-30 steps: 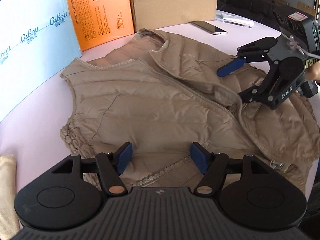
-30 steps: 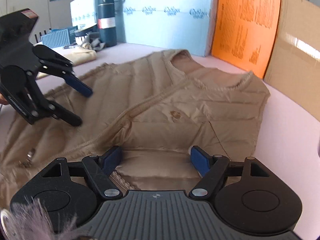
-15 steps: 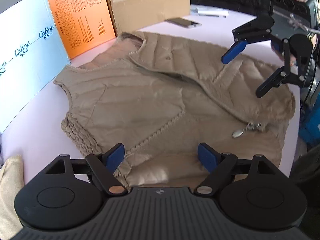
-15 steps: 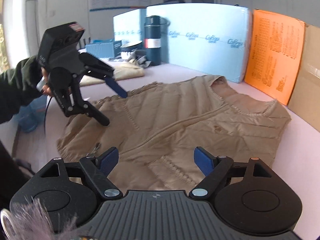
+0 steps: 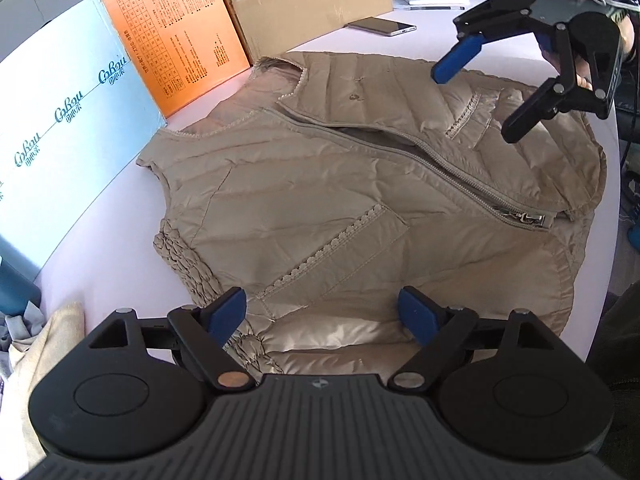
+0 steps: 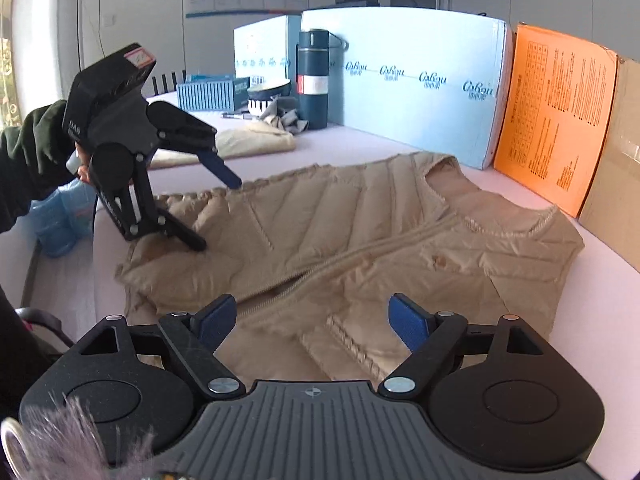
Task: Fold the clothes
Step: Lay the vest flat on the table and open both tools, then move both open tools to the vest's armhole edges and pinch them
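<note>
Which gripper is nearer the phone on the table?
Right. The right gripper hangs over the vest's far side near the phone; the left gripper hangs over the opposite hem.

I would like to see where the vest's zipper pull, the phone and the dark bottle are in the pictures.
zipper pull (image 5: 530, 220), left wrist view, on its metal slider.
phone (image 5: 382, 26), left wrist view, on its screen.
dark bottle (image 6: 313, 80), right wrist view, on its label band.

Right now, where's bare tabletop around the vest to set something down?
Bare strip of table between the vest and the blue Cobou box. Bare again right of the vest below the orange box. Small patch by the phone. Crowded: far corner with flask, bowl and folded cream cloth.
</note>
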